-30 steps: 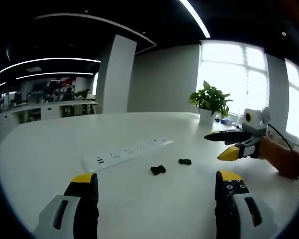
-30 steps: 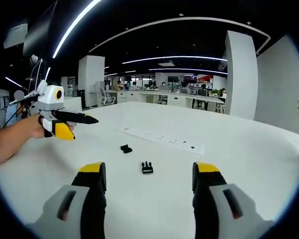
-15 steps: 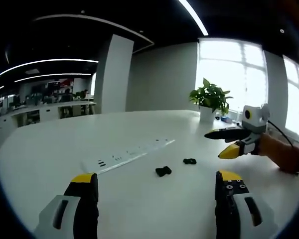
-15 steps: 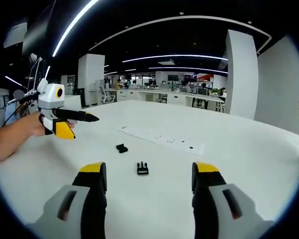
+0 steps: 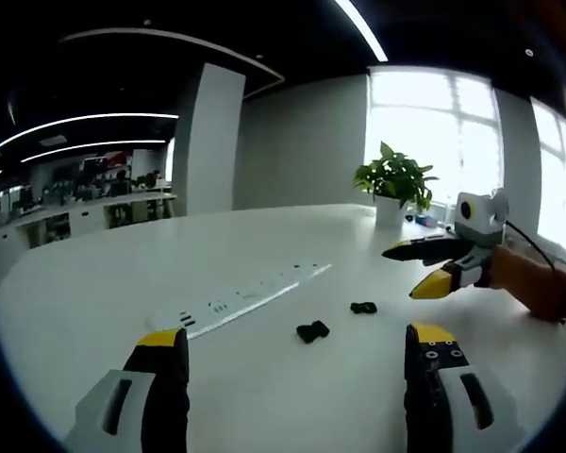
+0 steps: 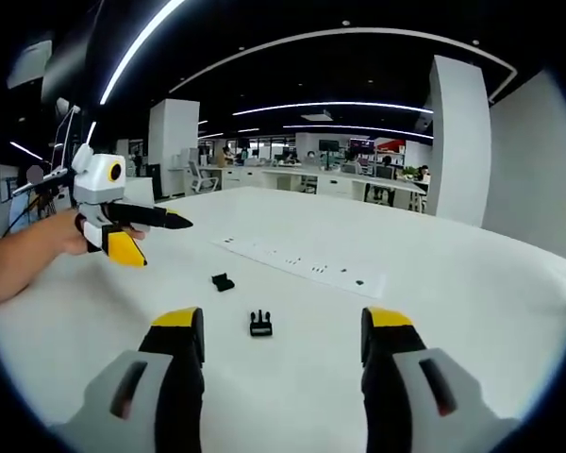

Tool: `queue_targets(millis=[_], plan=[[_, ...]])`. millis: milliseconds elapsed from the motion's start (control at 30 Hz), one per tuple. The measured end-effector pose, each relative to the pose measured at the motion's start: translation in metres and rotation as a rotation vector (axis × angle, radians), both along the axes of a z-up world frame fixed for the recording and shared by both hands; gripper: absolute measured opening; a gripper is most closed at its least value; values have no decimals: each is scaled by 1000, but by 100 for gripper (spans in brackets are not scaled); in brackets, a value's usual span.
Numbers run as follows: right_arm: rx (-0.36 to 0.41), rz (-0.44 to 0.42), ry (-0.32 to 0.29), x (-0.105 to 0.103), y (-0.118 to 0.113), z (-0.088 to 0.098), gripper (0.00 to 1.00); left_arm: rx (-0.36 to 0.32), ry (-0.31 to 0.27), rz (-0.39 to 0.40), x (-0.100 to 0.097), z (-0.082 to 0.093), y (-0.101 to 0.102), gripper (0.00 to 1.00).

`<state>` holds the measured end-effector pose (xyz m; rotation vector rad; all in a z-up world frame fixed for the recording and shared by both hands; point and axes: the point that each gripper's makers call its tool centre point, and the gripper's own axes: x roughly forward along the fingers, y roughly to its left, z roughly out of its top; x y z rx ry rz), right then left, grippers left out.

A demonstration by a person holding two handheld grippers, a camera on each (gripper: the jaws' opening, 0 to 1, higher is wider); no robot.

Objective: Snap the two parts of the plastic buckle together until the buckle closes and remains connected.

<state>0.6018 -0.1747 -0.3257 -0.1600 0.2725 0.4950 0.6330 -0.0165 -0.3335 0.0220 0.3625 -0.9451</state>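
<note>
While the two buckle parts lie apart on the white table [image 5: 94, 283], nothing is held by either claw. In the left gripper view, the left claw [image 5: 295, 351] is spread wide, and the buckle socket [image 5: 312, 330] is seen just ahead, between its jaws. The pronged buckle piece [image 5: 363, 308] lies close by, at about two o'clock from the socket. The right claw [image 5: 417, 269] is seen at three o'clock, held up over the table.

In the right gripper view, the right claw [image 6: 280, 332] is also spread wide, with the pronged piece lined up between the jaws. It looks ready to be picked up first. The socket lies at ten o'clock from it. A long white power strip [image 6: 302, 265] lies behind both parts. The parts are not yet snapped together.
</note>
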Motion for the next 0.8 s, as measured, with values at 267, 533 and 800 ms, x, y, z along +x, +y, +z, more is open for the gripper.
queue_targets(millis=[267,533,800], plan=[[2,-5,-1,8,-3,0,66,5,-3,-7,4,0,-3,95],[-1,-6,1,12,-4,-3,66,14,-1,-15,9,-5,-6,95],[-4,0,-1,20,-3,-1,65,28,-16,-17,15,-5,-9,93]])
